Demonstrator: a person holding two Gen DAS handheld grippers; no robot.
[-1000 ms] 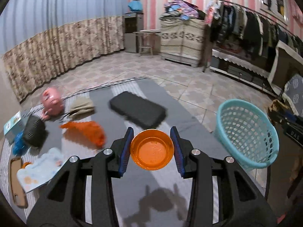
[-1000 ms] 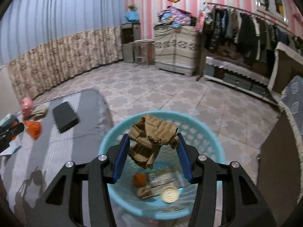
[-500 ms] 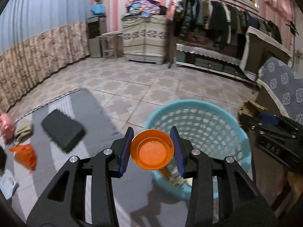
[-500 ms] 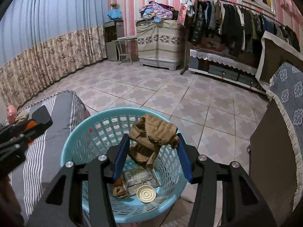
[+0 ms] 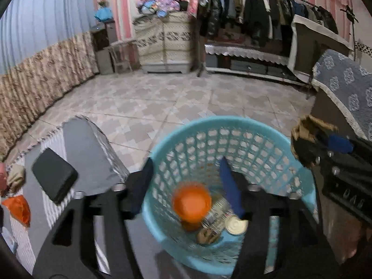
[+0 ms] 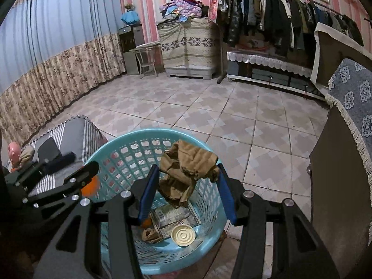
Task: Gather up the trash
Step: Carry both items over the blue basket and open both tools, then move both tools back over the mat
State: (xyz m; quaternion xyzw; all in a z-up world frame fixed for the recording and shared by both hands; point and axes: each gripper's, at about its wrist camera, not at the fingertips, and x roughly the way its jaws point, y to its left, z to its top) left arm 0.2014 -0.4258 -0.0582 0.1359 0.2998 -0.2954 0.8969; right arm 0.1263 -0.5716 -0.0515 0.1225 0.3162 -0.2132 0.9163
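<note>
The orange bowl (image 5: 191,201) is seen blurred inside the mouth of the light-blue basket (image 5: 183,137), free of both pads and touching neither; it lies above the trash already at the bottom of the basket, where a round tin lid (image 5: 236,225), a flattened printed wrapper (image 5: 217,212) and a crumpled brown scrap (image 5: 207,235) are found; the jaws of the left tongs (image 5: 186,181) have just been opening and now stand wide, one finger outside the basket wall and the other inside it, with nothing gripped between them. In the right wrist view a patch of orange, partly hidden, is glimpsed behind the tip of the left tongs (image 6: 81,179) at the basket's (image 6: 125,139) left side. The right tongs (image 6: 186,186) are held over the same basket at a middling width, and a crumpled tan rag (image 6: 186,169) is clamped between their blue pads (image 6: 147,189), hanging above the lid (image 6: 183,231) and the wrapper (image 6: 174,216). To the left of the basket a grey striped mat (image 5: 86,155) is spread on the tiled floor (image 5: 151,102); on it a flat black case (image 5: 54,174), an orange bag (image 5: 18,209) and a tan bundle (image 5: 15,177) are left lying. A rack of dark clothes (image 6: 279,16) is set along the pink striped wall, and a curtain (image 6: 46,53) covers the left side of the room.
</note>
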